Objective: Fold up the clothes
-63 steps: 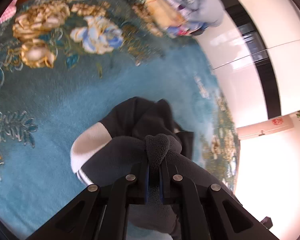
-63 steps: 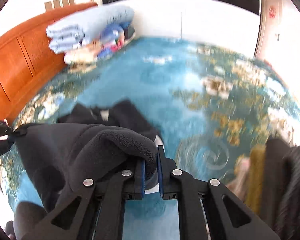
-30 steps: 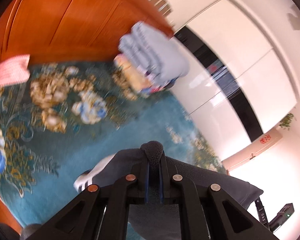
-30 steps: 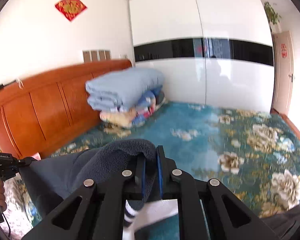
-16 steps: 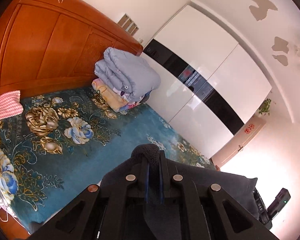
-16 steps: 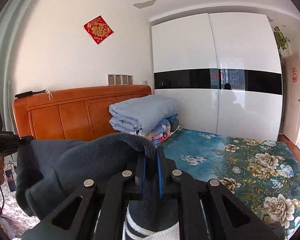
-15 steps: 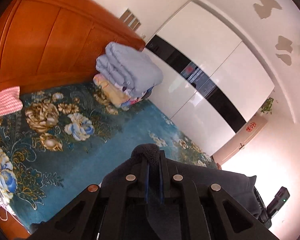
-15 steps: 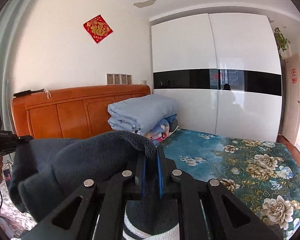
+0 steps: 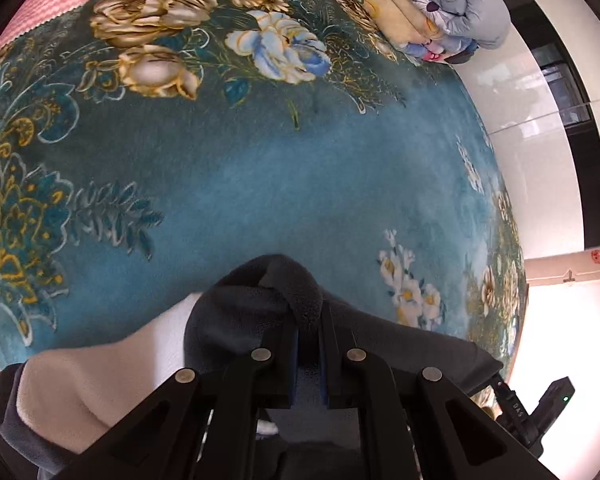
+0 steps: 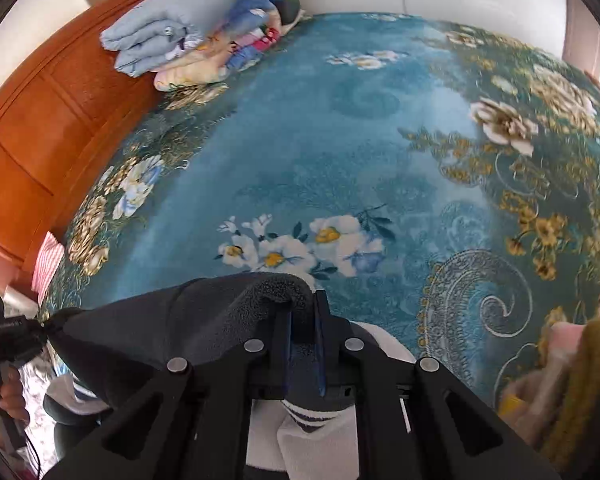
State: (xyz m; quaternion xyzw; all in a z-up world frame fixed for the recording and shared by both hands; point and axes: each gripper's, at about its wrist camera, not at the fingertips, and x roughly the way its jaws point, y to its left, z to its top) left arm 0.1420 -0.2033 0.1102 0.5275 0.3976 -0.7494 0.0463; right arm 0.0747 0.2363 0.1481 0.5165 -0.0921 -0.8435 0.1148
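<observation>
1. L claw (image 9: 309,344) pinched dark fleece (image 9: 236,320), a fold bunched betw. its fingers.
2. R claw (image 10: 302,344) pinched fleece's other edge.
3. Fleece hung betw. claws, bed (image 9: 300,168) ahead & below.

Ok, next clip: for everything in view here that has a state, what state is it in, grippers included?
Left gripper: shut on the dark fleece garment.
Right gripper: shut on the same garment.
Dark fleece garment: unfolded, held up, stretched between both grippers above the bed.
Quilt stack: folded, piled by the headboard.
Floral bedspread: spread flat.
Wardrobe doors: closed.
</observation>
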